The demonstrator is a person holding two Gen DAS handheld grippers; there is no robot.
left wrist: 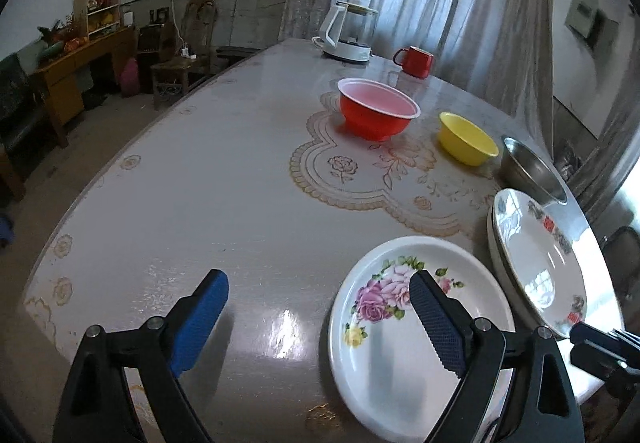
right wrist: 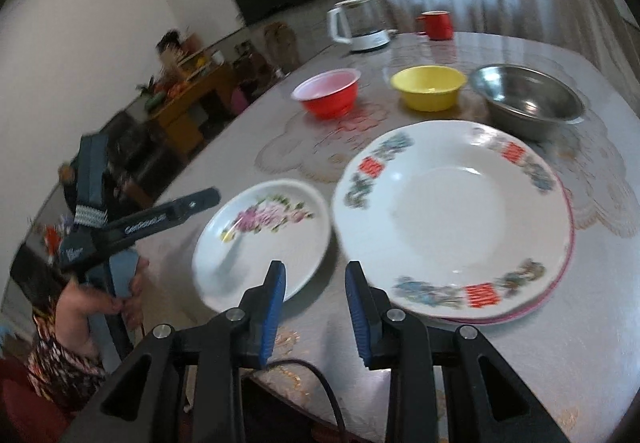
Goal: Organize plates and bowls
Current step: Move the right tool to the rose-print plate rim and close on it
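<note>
A small white plate with pink roses (left wrist: 372, 363) lies near the table's front edge. Right of it sits a stack of large white plates with red and blue rim marks (left wrist: 536, 263). Behind them stand a red bowl (left wrist: 378, 111), a yellow bowl (left wrist: 466, 139) and a steel bowl (left wrist: 528, 171). My left gripper (left wrist: 318, 279) is open wide, its right finger hovering over the rose plate and its left finger over bare table. My right gripper (right wrist: 315, 269) stands partly open and empty, above the gap between the rose plate (right wrist: 264, 239) and the large plates (right wrist: 452, 219).
A white kettle (left wrist: 348, 31) and a red mug (left wrist: 416, 61) stand at the far end of the table (left wrist: 180, 203). A person's hand (right wrist: 100, 299) holds the left tool at the table's left edge. Curtains hang behind; furniture fills the room on the left.
</note>
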